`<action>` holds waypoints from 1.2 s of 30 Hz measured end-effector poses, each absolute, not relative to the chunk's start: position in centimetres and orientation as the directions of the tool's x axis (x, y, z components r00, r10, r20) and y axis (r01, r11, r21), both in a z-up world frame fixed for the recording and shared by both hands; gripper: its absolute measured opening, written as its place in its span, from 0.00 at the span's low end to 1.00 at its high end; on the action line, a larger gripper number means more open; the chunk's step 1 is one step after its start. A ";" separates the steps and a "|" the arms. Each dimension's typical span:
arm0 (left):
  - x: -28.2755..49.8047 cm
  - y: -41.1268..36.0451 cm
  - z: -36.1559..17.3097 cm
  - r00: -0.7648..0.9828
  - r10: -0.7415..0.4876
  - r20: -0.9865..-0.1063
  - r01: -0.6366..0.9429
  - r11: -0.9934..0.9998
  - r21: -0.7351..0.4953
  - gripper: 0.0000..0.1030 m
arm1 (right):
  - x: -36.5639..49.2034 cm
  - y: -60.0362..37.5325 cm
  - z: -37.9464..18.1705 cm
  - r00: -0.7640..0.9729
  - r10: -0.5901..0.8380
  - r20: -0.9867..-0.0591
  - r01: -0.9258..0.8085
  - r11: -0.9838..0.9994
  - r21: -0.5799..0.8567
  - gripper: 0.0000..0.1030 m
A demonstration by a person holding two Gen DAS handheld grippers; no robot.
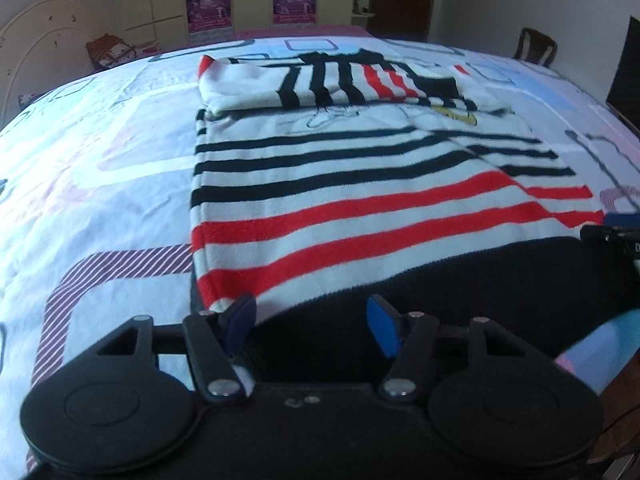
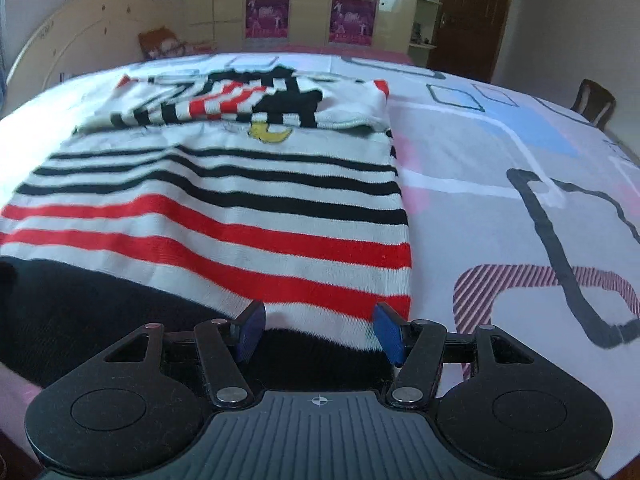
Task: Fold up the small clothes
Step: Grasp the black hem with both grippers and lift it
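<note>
A small striped sweater (image 1: 340, 184) lies flat on the bed, white with black and red stripes and a black hem band nearest me. Its sleeves are folded across the chest at the far end (image 1: 320, 80). My left gripper (image 1: 314, 326) is open, its blue pads just above the black hem near the sweater's left corner. The same sweater (image 2: 224, 208) fills the right wrist view, sleeves folded at the far end (image 2: 248, 104). My right gripper (image 2: 318, 334) is open over the hem near the sweater's right corner. Part of the right gripper shows at the left wrist view's right edge (image 1: 616, 232).
The bedsheet (image 2: 520, 184) is white with blue, pink and grey shapes. A headboard (image 2: 68, 44) and a small cushion (image 2: 160, 42) stand at the far left. Wardrobes with posters (image 2: 308, 4), a door (image 2: 472, 16) and a chair (image 2: 596, 100) line the back.
</note>
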State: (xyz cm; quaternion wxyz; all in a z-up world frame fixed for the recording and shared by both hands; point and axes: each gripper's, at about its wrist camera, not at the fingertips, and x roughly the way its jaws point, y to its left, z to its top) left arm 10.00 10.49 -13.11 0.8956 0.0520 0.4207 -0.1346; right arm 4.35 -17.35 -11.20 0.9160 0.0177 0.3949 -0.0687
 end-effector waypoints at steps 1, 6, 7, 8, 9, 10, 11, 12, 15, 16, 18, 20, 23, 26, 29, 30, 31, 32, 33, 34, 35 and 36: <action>9.6 10.6 -12.8 0.619 -0.193 -0.761 0.277 0.961 -0.019 0.57 | 3.9 -17.4 -11.1 0.680 -0.116 -0.724 0.150 0.989 -0.018 0.58; 8.5 11.6 -12.5 0.623 -0.164 -0.765 0.230 0.973 -0.021 0.65 | 2.6 -17.7 -11.1 0.666 -0.128 -0.735 0.174 0.985 -0.015 0.58; 8.4 11.9 -12.5 0.615 -0.168 -0.770 0.223 0.974 -0.034 0.65 | 2.3 -17.9 -11.2 0.662 -0.129 -0.739 0.185 0.983 -0.006 0.58; 8.2 12.2 -12.6 0.605 -0.175 -0.777 0.219 0.975 -0.049 0.65 | 1.9 -18.2 -11.2 0.656 -0.129 -0.743 0.198 0.980 0.005 0.58; 8.1 12.5 -12.7 0.594 -0.183 -0.784 0.212 0.975 -0.066 0.65 | 1.6 -18.3 -11.3 0.652 -0.128 -0.747 0.206 0.978 0.013 0.58; 7.9 12.8 -12.8 0.584 -0.191 -0.789 0.207 0.975 -0.083 0.65 | 1.3 -18.4 -11.3 0.649 -0.126 -0.750 0.211 0.977 0.018 0.58; 7.8 13.0 -13.0 0.573 -0.201 -0.794 0.201 0.974 -0.102 0.65 | 0.9 -18.5 -11.4 0.646 -0.123 -0.753 0.216 0.976 0.026 0.58; 7.6 13.2 -13.1 0.566 -0.212 -0.797 0.195 0.973 -0.120 0.64 | 0.6 -18.6 -11.4 0.644 -0.115 -0.756 0.221 0.974 0.040 0.58; 7.0 13.5 -13.3 0.554 -0.245 -0.796 0.194 0.967 -0.162 0.63 | -0.1 -18.6 -11.4 0.641 -0.095 -0.762 0.232 0.970 0.074 0.58; 6.8 13.5 -13.3 0.549 -0.257 -0.796 0.196 0.965 -0.176 0.63 | -0.4 -18.5 -11.4 0.640 -0.088 -0.763 0.233 0.969 0.084 0.58; 6.6 13.5 -13.4 0.541 -0.285 -0.792 0.198 0.958 -0.209 0.62 | -0.6 -18.3 -11.4 0.639 -0.077 -0.766 0.231 0.968 0.096 0.58; 6.5 13.4 -13.4 0.532 -0.311 -0.788 0.194 0.950 -0.244 0.61 | -0.8 -18.1 -11.4 0.639 -0.063 -0.767 0.221 0.970 0.104 0.42; 6.4 13.1 -13.5 0.522 -0.339 -0.783 0.201 0.941 -0.273 0.48 | -0.9 -18.2 -11.4 0.637 -0.044 -0.770 0.230 0.964 0.135 0.27; 6.7 13.2 -13.5 0.500 -0.375 -0.780 0.203 0.927 -0.315 0.25 | -0.9 -18.3 -11.2 0.634 -0.024 -0.773 0.229 0.961 0.157 0.10; 7.0 13.6 -13.6 0.479 -0.412 -0.775 0.200 0.911 -0.361 0.14 | -0.9 -18.4 -10.9 0.634 -0.009 -0.773 0.217 0.962 0.166 0.05; 7.0 13.6 -13.5 0.481 -0.419 -0.770 0.205 0.908 -0.365 0.12 | -0.9 -18.5 -10.7 0.639 -0.002 -0.769 0.215 0.961 0.176 0.05; 7.0 13.6 -13.3 0.489 -0.422 -0.764 0.210 0.906 -0.366 0.10 | -1.0 -18.6 -10.4 0.648 0.006 -0.762 0.211 0.959 0.187 0.05; 7.0 13.7 -13.0 0.501 -0.427 -0.753 0.218 0.904 -0.368 0.09 | -1.1 -18.7 -10.1 0.658 0.008 -0.753 0.209 0.959 0.193 0.05; 7.0 13.8 -12.6 0.517 -0.436 -0.737 0.228 0.900 -0.372 0.09 | -1.2 -18.7 -9.7 0.670 0.008 -0.742 0.205 0.959 0.196 0.05; 7.2 13.8 -12.2 0.530 -0.438 -0.726 0.235 0.899 -0.370 0.09 | -1.2 -18.8 -9.3 0.682 0.012 -0.731 0.199 0.959 0.201 0.05; 7.3 13.9 -11.6 0.545 -0.443 -0.712 0.243 0.896 -0.371 0.09 | -1.1 -18.8 -8.8 0.694 0.012 -0.720 0.195 0.959 0.204 0.05; 7.6 14.0 -11.0 0.562 -0.447 -0.696 0.250 0.894 -0.371 0.08 | -1.0 -18.8 -8.3 0.706 0.010 -0.709 0.192 0.960 0.204 0.05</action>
